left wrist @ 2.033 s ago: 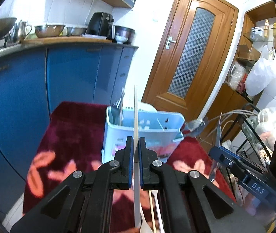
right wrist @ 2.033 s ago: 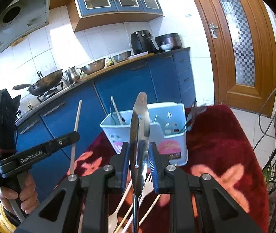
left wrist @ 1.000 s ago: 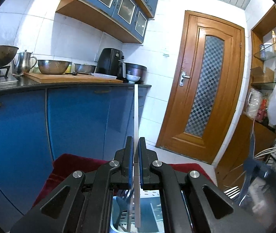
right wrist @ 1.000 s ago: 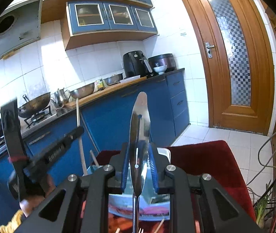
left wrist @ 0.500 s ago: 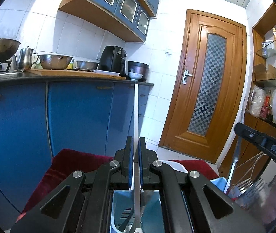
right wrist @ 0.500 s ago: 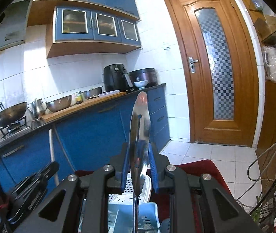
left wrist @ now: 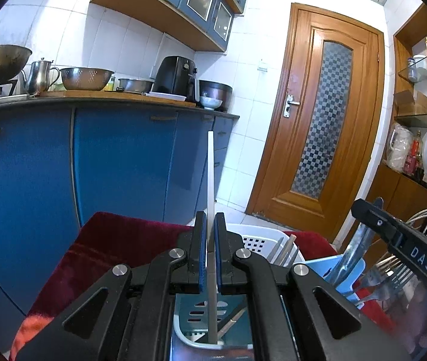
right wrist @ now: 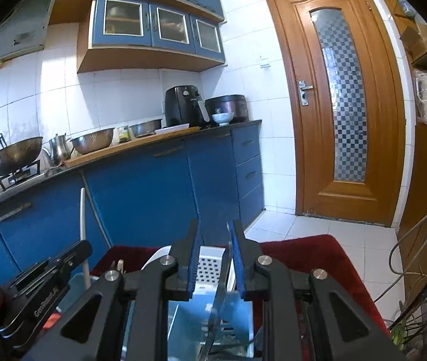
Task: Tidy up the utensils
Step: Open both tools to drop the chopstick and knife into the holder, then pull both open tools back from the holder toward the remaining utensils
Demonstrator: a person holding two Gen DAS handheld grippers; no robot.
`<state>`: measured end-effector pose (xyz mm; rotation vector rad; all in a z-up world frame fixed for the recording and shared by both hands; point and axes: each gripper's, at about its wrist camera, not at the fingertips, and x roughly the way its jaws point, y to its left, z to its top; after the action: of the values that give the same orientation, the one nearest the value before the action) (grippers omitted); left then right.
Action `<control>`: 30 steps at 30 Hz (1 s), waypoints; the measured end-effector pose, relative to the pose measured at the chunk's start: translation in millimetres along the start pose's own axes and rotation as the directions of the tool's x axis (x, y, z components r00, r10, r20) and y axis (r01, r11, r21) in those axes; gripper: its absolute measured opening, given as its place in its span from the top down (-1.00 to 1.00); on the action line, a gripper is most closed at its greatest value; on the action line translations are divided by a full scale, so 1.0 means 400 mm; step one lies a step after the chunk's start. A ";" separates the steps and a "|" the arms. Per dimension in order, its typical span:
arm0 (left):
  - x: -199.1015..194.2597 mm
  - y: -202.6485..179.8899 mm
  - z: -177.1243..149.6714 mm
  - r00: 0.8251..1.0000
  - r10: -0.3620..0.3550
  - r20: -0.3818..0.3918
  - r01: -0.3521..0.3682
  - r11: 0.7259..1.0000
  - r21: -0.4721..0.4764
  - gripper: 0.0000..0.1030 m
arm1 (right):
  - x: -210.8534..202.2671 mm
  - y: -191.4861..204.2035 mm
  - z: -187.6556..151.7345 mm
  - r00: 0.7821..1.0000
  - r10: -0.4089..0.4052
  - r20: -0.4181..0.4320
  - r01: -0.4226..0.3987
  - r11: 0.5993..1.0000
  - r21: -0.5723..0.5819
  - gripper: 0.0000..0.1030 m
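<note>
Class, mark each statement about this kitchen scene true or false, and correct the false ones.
1. The left gripper is clamped on a thin white stick. True.
2. The wooden door stands open. False: it is shut.
3. A black air fryer stands on the counter. True.
4. The cloth under the utensil holder is green. False: it is dark red.

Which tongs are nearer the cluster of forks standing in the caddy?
Right. The right tongs hang just above and beside the forks at the caddy's right end; the left tongs, clamping a white stick, sit over a compartment farther left.
</note>
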<state>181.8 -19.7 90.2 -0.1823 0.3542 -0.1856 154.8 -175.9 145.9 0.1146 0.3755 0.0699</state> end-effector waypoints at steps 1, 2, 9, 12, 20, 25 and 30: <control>0.000 0.000 0.000 1.000 0.000 -0.005 0.000 1.000 0.000 0.95 | -0.003 0.002 -0.003 1.000 0.009 -0.005 -0.009 1.000 0.001 0.57; -0.001 0.000 0.000 1.000 0.001 -0.011 -0.001 1.000 0.000 0.95 | -0.004 0.003 -0.003 1.000 0.018 -0.010 -0.018 1.000 0.003 0.57; -0.009 0.013 -0.003 0.998 -0.023 -0.052 0.022 0.999 -0.027 0.51 | -0.028 0.003 0.006 0.998 0.066 -0.016 -0.065 0.997 0.030 0.33; -0.021 0.018 -0.003 0.998 -0.031 -0.057 0.029 0.999 -0.033 0.49 | -0.043 0.001 0.011 0.996 0.087 -0.017 -0.086 0.995 0.047 0.22; -0.069 0.018 0.003 0.995 -0.039 -0.086 0.036 0.999 -0.031 0.49 | -0.087 0.005 0.023 0.993 0.122 -0.011 -0.120 0.990 0.075 0.21; -0.118 0.010 0.009 0.995 -0.027 -0.101 0.027 1.000 -0.004 0.49 | -0.132 0.011 0.039 0.992 0.127 0.000 -0.126 0.990 0.070 0.21; -0.166 0.007 0.018 0.992 -0.021 -0.127 0.021 1.000 -0.003 0.49 | -0.174 0.006 0.045 0.989 0.147 -0.002 -0.147 0.985 0.087 0.21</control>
<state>123.6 -1.9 118.1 -0.1759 0.4797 -0.2183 96.5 -181.7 188.0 0.2279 0.3779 0.1999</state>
